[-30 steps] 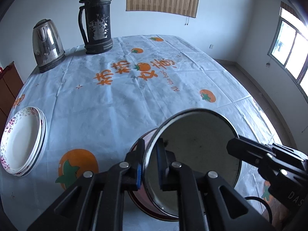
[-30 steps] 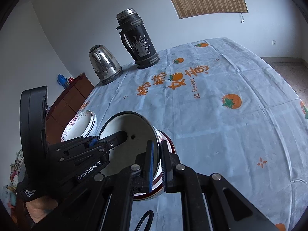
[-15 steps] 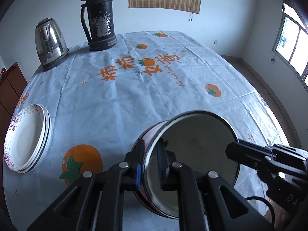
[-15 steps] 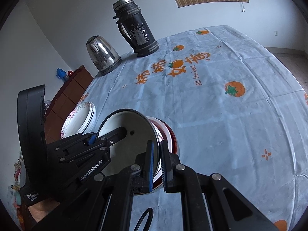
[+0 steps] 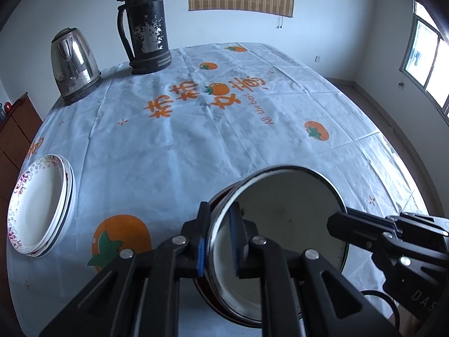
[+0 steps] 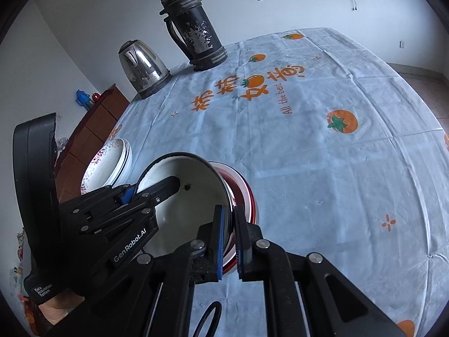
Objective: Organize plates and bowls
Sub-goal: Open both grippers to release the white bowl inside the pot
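A stack of nested bowls (image 5: 283, 224), white inside with red outsides (image 6: 241, 185), is held tilted above the tablecloth. My left gripper (image 5: 219, 238) is shut on the stack's left rim. My right gripper (image 6: 228, 238) is shut on the opposite rim; its fingers show at the right of the left wrist view (image 5: 364, 233). The left gripper's fingers show in the right wrist view (image 6: 157, 189). A stack of white floral-rimmed plates (image 5: 36, 205) lies at the table's left edge, also in the right wrist view (image 6: 109, 160).
A dark thermos (image 5: 146, 25) and a steel kettle (image 5: 73, 64) stand at the table's far left. A pale blue tablecloth with orange fruit prints (image 5: 224, 112) covers the round table. A wooden cabinet (image 6: 89, 129) stands left of the table.
Both grippers have moved forward over the table with the bowl stack held between them. The thermos and kettle appear nearer.
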Demonstrator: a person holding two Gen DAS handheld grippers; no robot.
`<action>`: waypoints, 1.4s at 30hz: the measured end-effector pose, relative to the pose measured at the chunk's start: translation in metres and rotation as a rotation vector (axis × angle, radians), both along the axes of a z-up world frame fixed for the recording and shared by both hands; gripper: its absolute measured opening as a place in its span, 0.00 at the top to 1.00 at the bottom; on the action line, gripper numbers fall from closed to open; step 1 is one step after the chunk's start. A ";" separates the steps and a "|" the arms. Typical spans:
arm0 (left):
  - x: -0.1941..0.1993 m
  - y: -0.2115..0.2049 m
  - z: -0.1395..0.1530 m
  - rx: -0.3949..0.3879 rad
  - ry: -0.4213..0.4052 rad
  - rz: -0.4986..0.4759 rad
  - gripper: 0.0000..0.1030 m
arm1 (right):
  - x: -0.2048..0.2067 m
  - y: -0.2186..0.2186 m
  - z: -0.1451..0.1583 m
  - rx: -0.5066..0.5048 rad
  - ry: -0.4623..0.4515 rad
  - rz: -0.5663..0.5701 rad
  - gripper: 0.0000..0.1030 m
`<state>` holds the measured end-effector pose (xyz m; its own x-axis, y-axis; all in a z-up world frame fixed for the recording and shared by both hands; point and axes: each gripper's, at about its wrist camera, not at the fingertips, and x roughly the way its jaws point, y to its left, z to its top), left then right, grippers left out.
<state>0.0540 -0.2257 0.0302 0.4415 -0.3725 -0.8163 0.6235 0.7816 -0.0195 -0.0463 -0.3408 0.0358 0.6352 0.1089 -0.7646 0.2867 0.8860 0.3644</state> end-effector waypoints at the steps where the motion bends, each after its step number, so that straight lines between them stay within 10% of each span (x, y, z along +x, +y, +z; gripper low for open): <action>1: 0.000 0.000 -0.001 0.002 0.001 0.003 0.88 | 0.001 0.000 0.000 0.003 0.000 0.000 0.92; 14: 0.000 0.002 0.000 -0.017 -0.009 0.026 0.87 | 0.006 0.000 -0.002 -0.030 -0.006 -0.025 0.92; 30: 0.010 0.027 0.013 -0.104 -0.078 0.110 0.44 | -0.003 -0.012 0.002 -0.008 -0.173 -0.088 0.90; 42: 0.011 0.066 -0.007 -0.170 -0.242 0.246 0.24 | -0.049 -0.003 -0.019 -0.283 -0.371 -0.286 0.45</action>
